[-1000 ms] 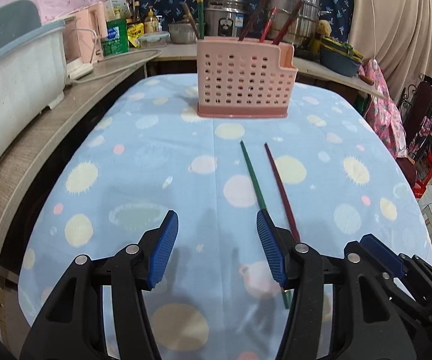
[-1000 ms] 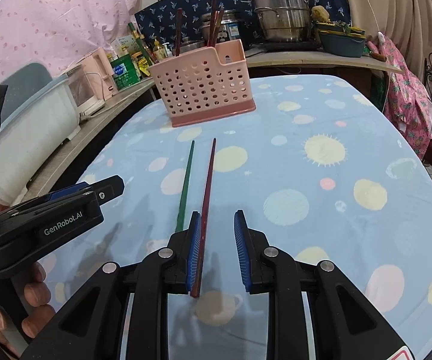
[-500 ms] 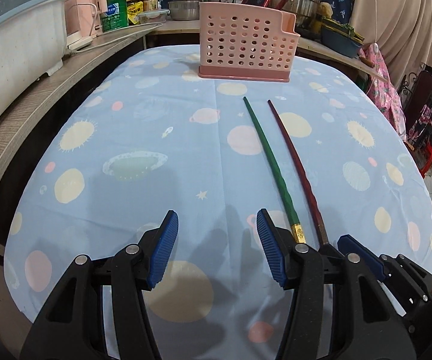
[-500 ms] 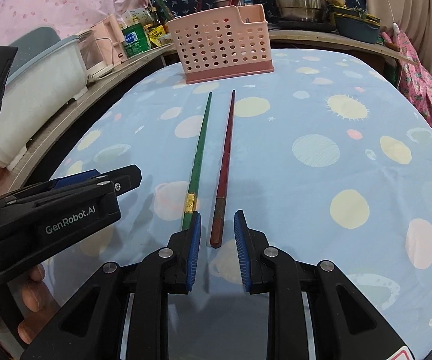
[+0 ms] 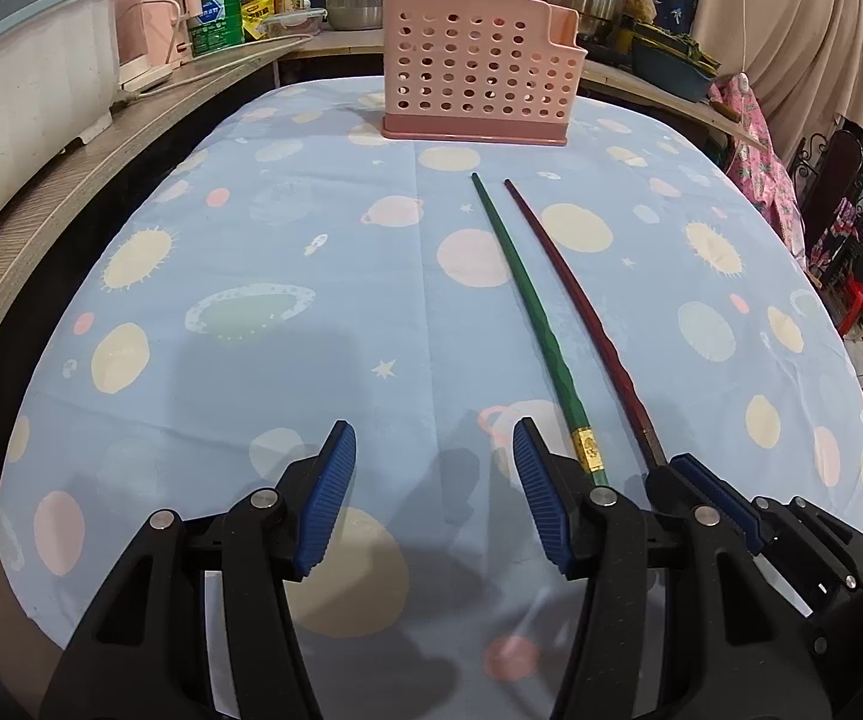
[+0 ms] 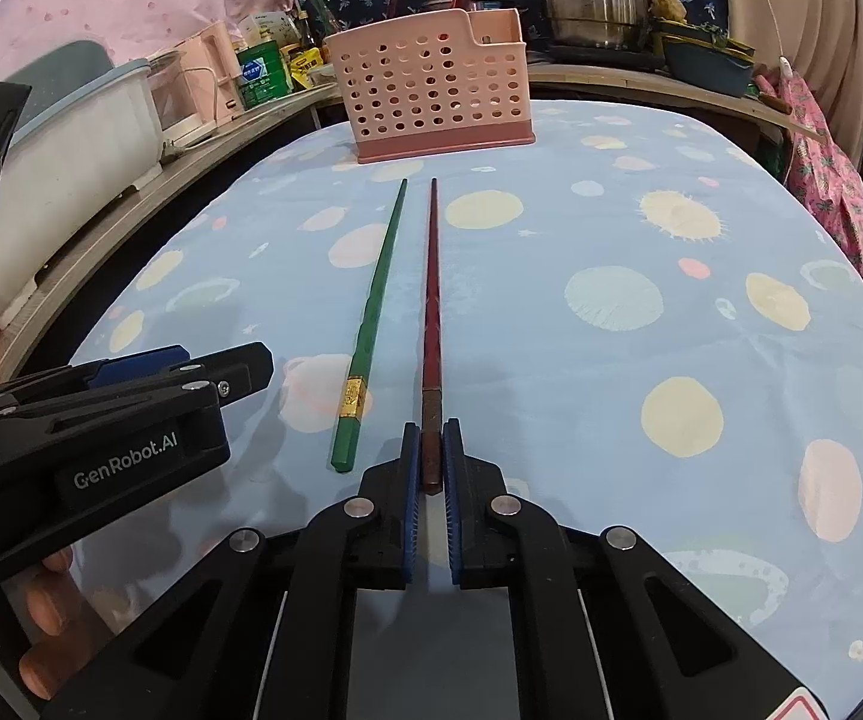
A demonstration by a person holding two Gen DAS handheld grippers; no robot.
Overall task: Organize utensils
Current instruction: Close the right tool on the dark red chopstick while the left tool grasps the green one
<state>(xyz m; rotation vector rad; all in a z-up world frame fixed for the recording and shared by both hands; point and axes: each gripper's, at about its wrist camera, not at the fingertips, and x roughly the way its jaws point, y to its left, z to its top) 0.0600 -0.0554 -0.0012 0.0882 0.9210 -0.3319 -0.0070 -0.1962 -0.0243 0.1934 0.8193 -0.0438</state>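
At the bottom of the frame the right gripper [image 6: 429, 457] pinches the near end of the red chopstick [image 6: 431, 300]; the left gripper [image 5: 431, 483] gapes, holding nothing. The green chopstick [image 6: 374, 306] lies just beside it, and the pink holder [image 6: 434, 99] stands at top centre.

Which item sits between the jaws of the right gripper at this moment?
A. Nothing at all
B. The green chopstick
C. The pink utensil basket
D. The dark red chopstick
D: in the right wrist view the right gripper has its jaws closed on the thick end of the dark red chopstick, while the green chopstick lies free beside it.
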